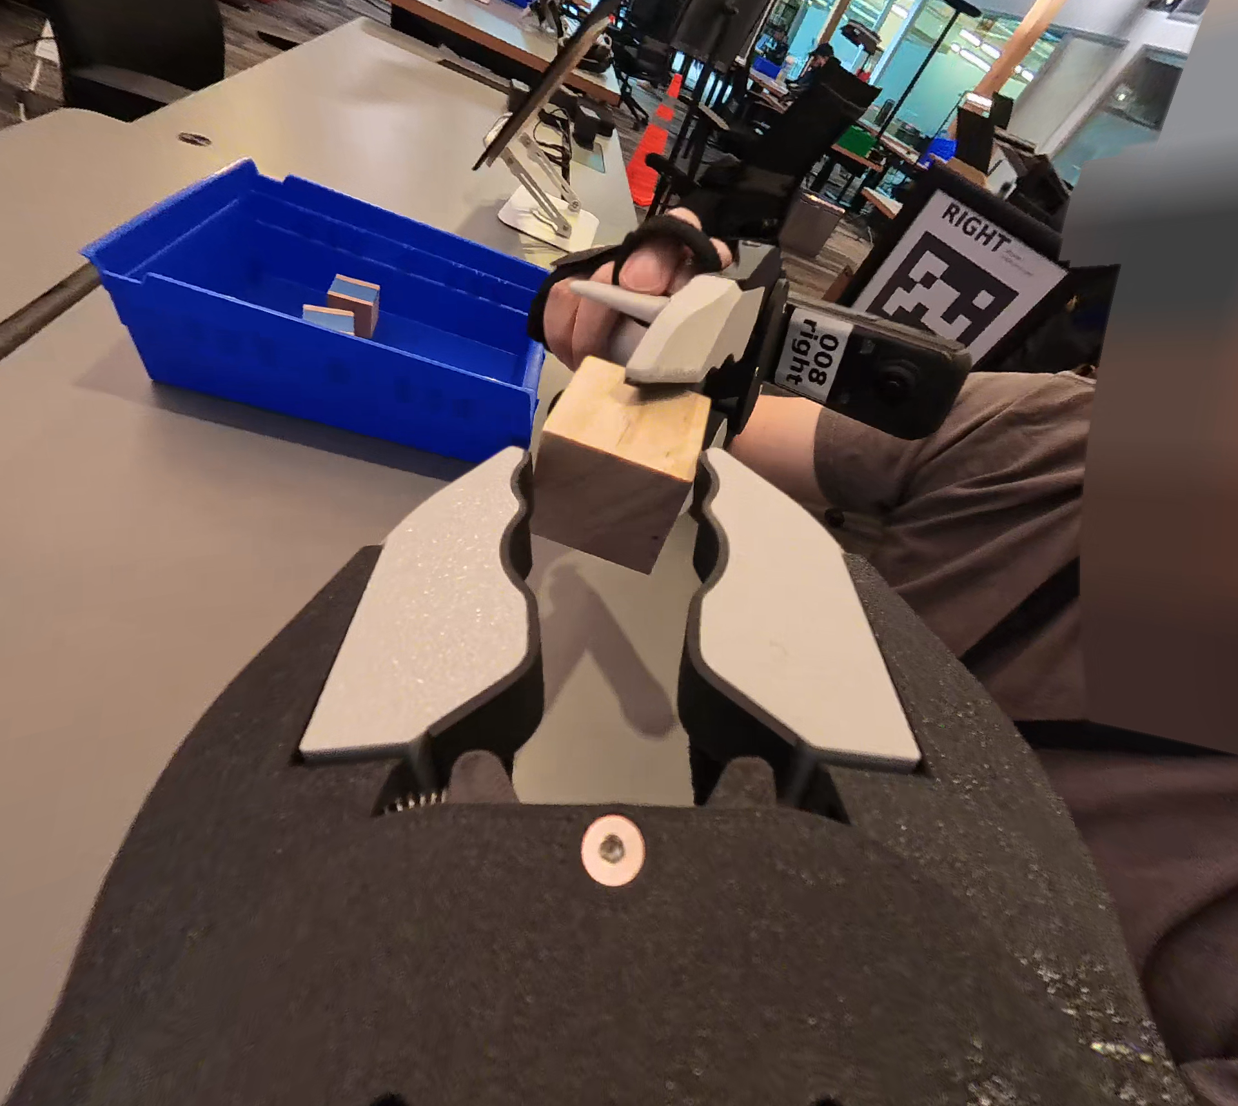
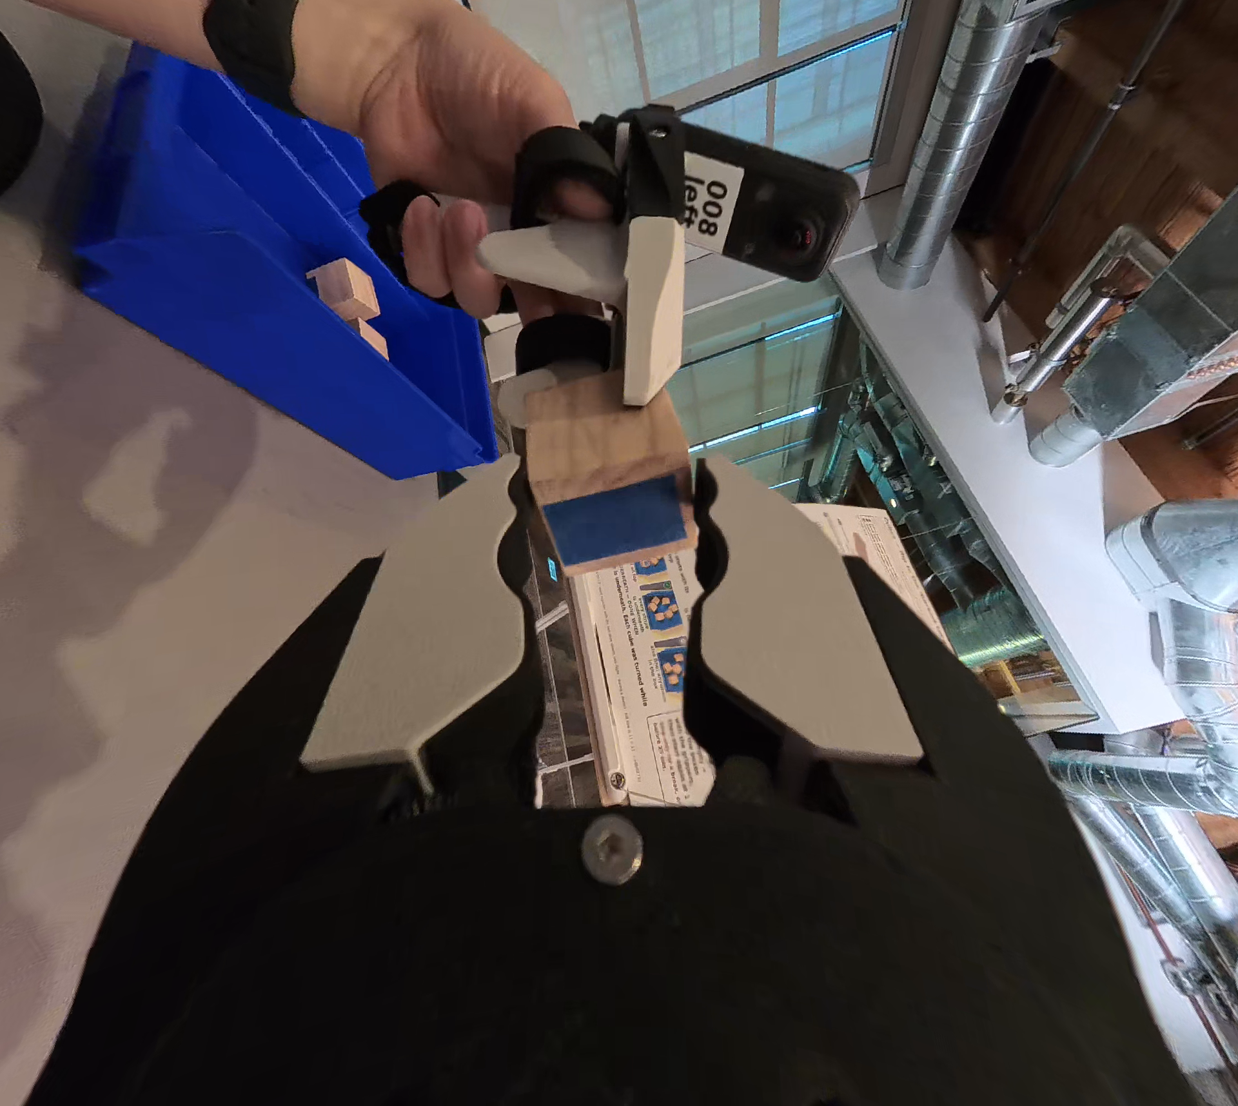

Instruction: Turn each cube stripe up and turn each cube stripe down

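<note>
A wooden cube (image 1: 613, 474) is held in the air between both grippers, just right of the blue bin (image 1: 321, 367). My left gripper (image 1: 615, 471) is shut on the cube's two sides. My right gripper (image 2: 608, 487) is shut on the same cube (image 2: 596, 444) from the opposite side, and one of its fingers (image 1: 676, 353) lies across the cube's top face in the left wrist view. The cube's blue stripe (image 2: 616, 521) faces the right wrist camera. The left gripper's white finger (image 2: 646, 330) presses on the cube's far part. Two more cubes (image 1: 352, 306) lie in the bin.
The bin (image 2: 268, 350) stands on a grey table (image 1: 167, 538). A tablet on a stand (image 1: 542, 136) is behind it. A printed instruction sheet (image 2: 643, 692) shows behind the right fingers. The person's arm and sleeve (image 1: 938, 511) are at the right.
</note>
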A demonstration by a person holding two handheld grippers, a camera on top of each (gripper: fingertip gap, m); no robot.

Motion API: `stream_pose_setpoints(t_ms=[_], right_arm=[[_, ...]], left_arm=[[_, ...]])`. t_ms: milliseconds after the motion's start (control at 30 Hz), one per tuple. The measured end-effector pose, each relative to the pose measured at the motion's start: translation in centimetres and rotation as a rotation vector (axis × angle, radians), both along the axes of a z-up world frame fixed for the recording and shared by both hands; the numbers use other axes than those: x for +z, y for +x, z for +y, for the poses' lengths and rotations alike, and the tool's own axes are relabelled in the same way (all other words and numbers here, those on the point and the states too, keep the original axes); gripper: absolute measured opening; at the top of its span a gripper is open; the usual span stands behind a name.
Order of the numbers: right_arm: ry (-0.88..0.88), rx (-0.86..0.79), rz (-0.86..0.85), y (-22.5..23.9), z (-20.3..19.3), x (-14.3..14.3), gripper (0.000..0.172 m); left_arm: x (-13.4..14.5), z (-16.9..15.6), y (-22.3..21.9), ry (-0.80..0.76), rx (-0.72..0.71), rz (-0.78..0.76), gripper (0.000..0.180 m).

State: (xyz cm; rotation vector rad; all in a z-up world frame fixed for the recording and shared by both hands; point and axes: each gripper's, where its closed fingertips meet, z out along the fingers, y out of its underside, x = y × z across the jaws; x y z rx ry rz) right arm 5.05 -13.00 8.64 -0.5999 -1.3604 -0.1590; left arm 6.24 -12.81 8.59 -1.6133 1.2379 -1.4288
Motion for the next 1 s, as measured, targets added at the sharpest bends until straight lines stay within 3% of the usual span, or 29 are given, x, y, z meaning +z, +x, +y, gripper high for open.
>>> stream_pose_setpoints(t_ms=[200,267,333,433,533,667,767,1000], right_arm=[[-0.082,-0.063,-0.022,1.2,1.5,0.4,0.046],[-0.16,-0.151,0.003,3.9,3.5,1.9,0.046],[-0.351,-0.322,0.022,9.0,6.9,2.5,0.046],[-0.802,-0.711,-0.034,19.8,11.3,-2.0,0.045],[-1.155,-1.098,-0.186,30.1,12.2,-10.1,0.046],[-1.557,-1.292,-0.308,35.7,10.9,-18.3,0.046],[-1.611,-1.386,-0.362,37.5,11.2,-20.7,0.047],[-1.62,-1.461,-0.351,38.3,12.1,-22.1,0.053]], left_arm=[[1.0,0.9,-1.8,-0.041,0.036,-0.038,0.052],[2.4,1.5,-3.5,-0.025,0.083,-0.085,0.049],[3.3,2.3,-5.3,0.02,0.162,-0.097,0.047],[3.9,3.3,-7.8,0.118,0.292,-0.056,0.047],[4.0,4.5,-10.3,0.206,0.429,0.003,0.048],[3.1,7.1,-15.6,0.271,0.674,0.134,0.048],[2.6,8.6,-19.7,0.271,0.839,0.205,0.045],[-1.2,10.6,-25.5,0.2,1.01,0.422,0.042]])
